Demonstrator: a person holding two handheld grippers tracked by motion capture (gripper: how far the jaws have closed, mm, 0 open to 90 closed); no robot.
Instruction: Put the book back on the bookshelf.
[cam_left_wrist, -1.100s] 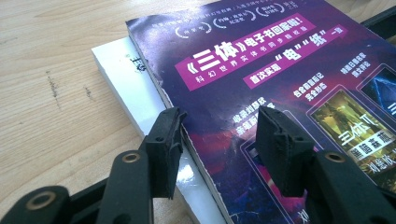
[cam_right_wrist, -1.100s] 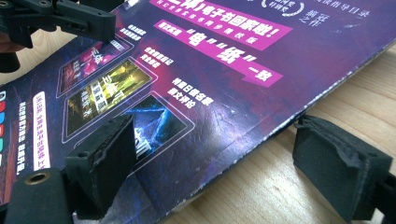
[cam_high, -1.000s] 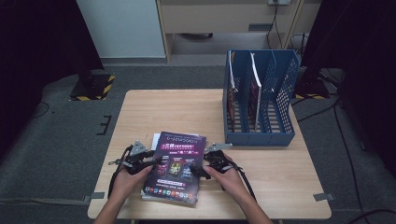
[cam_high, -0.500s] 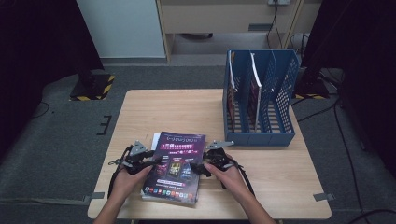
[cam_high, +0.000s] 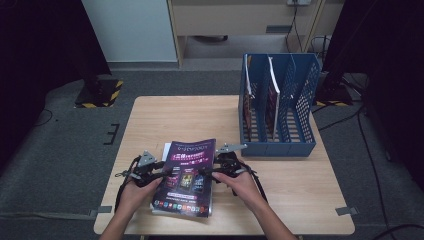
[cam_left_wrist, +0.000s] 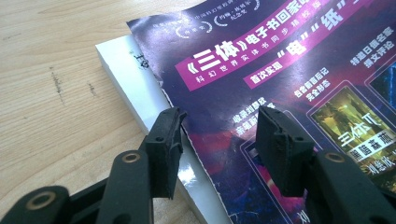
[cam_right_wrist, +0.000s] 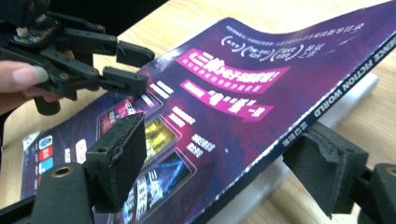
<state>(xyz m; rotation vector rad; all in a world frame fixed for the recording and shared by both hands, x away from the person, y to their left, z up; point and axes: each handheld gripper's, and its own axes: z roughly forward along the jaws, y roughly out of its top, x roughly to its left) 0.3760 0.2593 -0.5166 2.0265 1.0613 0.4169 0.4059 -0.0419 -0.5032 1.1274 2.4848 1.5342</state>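
A purple magazine (cam_high: 187, 177) (cam_left_wrist: 280, 70) (cam_right_wrist: 233, 93) lies on a white book (cam_high: 166, 149) (cam_left_wrist: 126, 70) (cam_right_wrist: 280, 182) near the table's front edge. My left gripper (cam_high: 167, 172) (cam_left_wrist: 219, 121) (cam_right_wrist: 133, 65) stands open at the magazine's left edge, one jaw over the book and the other over the cover. My right gripper (cam_high: 207, 172) (cam_right_wrist: 224, 140) has just been closing and is shut on the magazine's spine side. One of its jaws is on the cover and the other under the spine. That edge is raised off the book and the cover bows.
A blue file rack (cam_high: 280, 145) stands at the table's back right, with upright magazines (cam_high: 272, 95) in its left slots. Bare wooden table (cam_high: 175, 115) lies behind the book. The person's hands come in from the front edge.
My right gripper has risen slightly and taken the magazine's right edge up with it. The left gripper has stayed put.
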